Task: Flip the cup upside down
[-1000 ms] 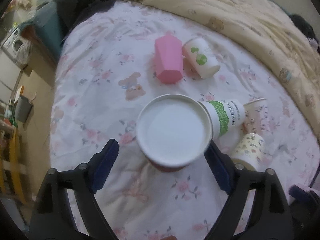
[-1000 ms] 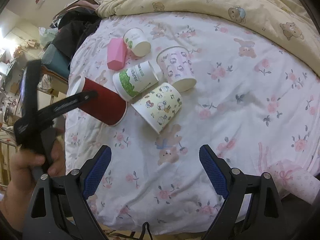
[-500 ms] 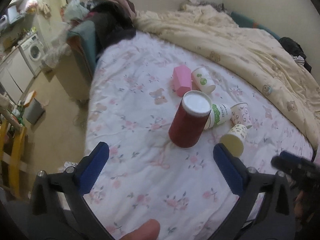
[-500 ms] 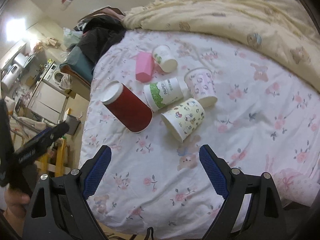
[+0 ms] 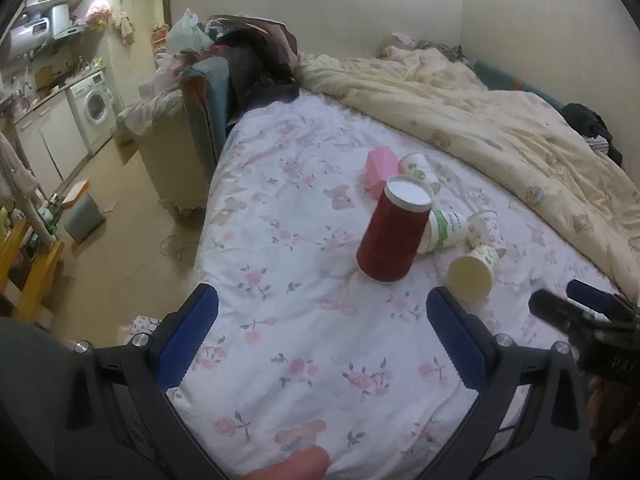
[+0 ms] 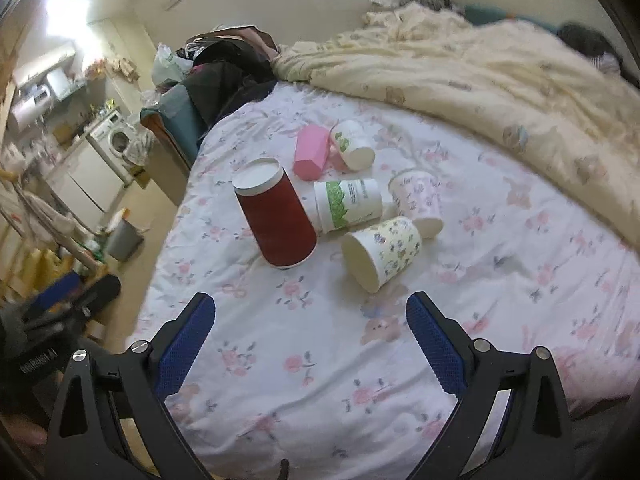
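A bed (image 5: pixel 304 320) covered in a white sheet with pink flowers fills both fisheye views. Near the middle of the left wrist view stands the red cup (image 5: pixel 390 232), mouth down on the sheet with its white base facing up, leaning slightly; in the right wrist view it sits left of centre (image 6: pixel 278 216).

Four more paper cups lie on their sides around it. A white cup with a green band (image 6: pixel 347 204) lies just right of the red cup, touching or nearly touching it. A pale yellow patterned cup (image 6: pixel 382 252) lies below that, its open mouth towards the camera. A pink patterned cup (image 6: pixel 416 200) lies further right, and a small white cup with green spots (image 6: pixel 352 145) lies above, beside a pink faceted container (image 6: pixel 310 152).

A cream quilt (image 5: pixel 500 120) is bunched across the upper right of the frame. A washing machine (image 5: pixel 94 106) stands at the far left.

The left hand-held gripper (image 5: pixel 320 336) is at the bottom of its view, blue pads spread wide, holding nothing, well apart from the red cup. The right hand-held gripper (image 6: pixel 310 340) is likewise spread wide and empty.
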Demonstrator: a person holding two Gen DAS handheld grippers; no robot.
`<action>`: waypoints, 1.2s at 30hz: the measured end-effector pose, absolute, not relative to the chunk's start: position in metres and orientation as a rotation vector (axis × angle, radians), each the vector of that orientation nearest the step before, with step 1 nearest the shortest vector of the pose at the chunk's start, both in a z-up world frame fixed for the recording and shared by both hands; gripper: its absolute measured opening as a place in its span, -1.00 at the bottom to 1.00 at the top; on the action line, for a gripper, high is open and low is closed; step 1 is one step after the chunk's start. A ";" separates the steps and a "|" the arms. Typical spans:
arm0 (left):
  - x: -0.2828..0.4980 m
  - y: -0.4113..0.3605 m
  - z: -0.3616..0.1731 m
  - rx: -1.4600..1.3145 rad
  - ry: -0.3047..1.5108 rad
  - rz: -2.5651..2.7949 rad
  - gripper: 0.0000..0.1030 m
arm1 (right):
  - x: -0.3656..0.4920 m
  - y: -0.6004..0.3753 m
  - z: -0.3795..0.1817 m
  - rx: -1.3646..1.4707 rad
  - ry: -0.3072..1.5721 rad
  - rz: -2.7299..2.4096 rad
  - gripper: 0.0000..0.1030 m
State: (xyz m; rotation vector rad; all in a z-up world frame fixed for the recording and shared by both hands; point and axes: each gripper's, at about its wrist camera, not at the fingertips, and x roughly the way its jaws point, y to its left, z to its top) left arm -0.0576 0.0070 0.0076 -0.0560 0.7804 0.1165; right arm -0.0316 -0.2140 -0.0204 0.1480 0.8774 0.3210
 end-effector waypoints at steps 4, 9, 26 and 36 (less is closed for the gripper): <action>-0.055 0.007 0.006 -0.071 0.790 0.108 0.99 | -0.033 -0.209 -0.019 0.112 0.850 0.306 0.92; -0.056 0.009 0.005 -0.077 0.795 0.105 0.99 | -0.032 -0.211 -0.021 0.105 0.851 0.288 0.92; -0.055 0.005 0.003 -0.081 0.801 0.097 0.99 | -0.030 -0.217 -0.020 0.145 0.863 0.273 0.92; -0.055 0.006 0.003 -0.081 0.802 0.097 0.99 | -0.030 -0.218 -0.020 0.144 0.862 0.274 0.92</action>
